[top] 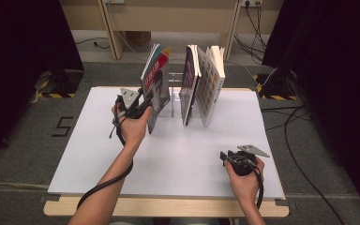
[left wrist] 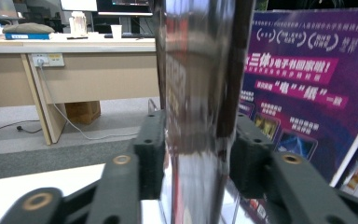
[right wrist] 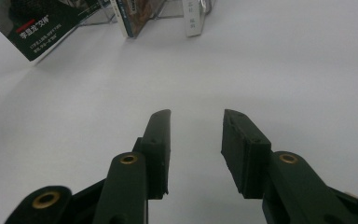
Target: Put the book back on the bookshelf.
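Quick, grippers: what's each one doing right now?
Left gripper: open, jaws either side of the dark book, pads off it.
Right gripper: open, nothing between its jaws, over the white table.

Two other books (top: 201,84) stand in a clear rack (top: 172,96) on the white table (top: 192,159).

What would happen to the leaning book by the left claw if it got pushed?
The leaning book would probably tip over: it stands tilted on its bottom edge. Its cover looks glossy in the left gripper view, so it may slip between the left claw pads. It looks thin, so likely light and a bit bendy.
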